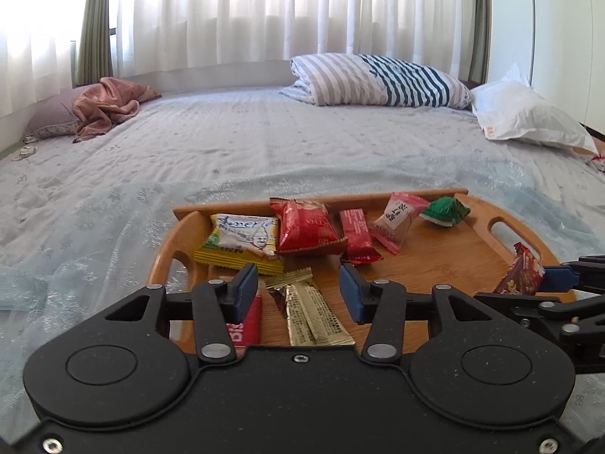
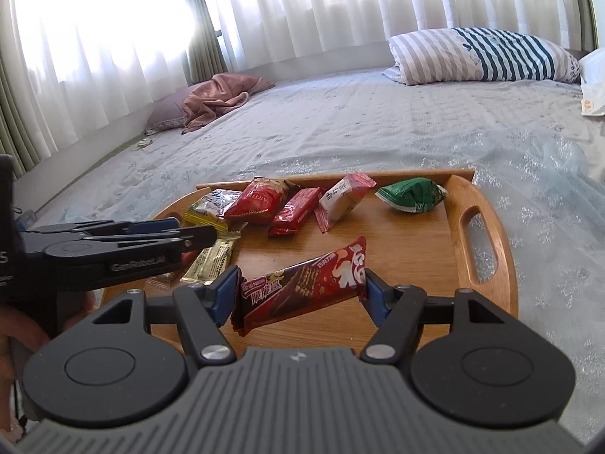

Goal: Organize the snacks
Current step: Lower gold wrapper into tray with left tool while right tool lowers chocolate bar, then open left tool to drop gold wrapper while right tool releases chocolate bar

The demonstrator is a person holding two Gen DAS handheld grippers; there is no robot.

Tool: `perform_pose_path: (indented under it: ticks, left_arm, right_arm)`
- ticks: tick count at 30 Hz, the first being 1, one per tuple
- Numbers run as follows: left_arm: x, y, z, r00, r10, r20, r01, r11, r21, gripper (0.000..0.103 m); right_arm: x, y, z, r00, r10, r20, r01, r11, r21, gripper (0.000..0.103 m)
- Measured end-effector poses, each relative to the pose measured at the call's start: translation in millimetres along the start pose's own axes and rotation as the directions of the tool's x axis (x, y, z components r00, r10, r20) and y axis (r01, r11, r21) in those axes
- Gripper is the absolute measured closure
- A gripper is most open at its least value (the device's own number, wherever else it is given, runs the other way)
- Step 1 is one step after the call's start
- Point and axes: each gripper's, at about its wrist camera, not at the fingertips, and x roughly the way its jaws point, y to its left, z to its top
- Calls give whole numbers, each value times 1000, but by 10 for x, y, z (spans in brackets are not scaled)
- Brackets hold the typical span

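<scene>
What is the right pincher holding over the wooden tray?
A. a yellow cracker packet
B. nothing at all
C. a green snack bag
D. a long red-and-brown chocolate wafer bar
D: in the right wrist view the right gripper has both blue pads pressed on the ends of the chocolate wafer bar, lifted above the wooden tray, while the green snack bag lies on the tray.

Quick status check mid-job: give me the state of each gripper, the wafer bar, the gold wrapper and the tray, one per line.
Left hand-held gripper: open, gripping nothing, above the gold wrapper.
Right hand-held gripper: shut on the wafer bar.
Wafer bar: held lengthwise between the pads, tilted, lifted off the tray.
Gold wrapper: lying flat on the tray, sealed.
Tray: resting on the bed, snacks lined along its far edge.
</scene>
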Motion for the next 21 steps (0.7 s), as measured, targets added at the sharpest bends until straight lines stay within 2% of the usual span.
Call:
perform_pose_path:
  ticks: [5,12,21]
  left_arm:
    - [-245,102,-72,999,-1,32,2,1000,-23,53]
    - [-451,213,-254,1000,-9,16,10,998,-56,53]
    - [-652,250,-365,999,-25,28,26,999,-41,50]
  right_arm:
    - [52,56,14,1000,12,-9,-12,1000,6,32]
    - [211,130,19,999,16,-29,-15,1000,20,32]
    - [408,286,119,999,35,-26,-35,999,-16,32]
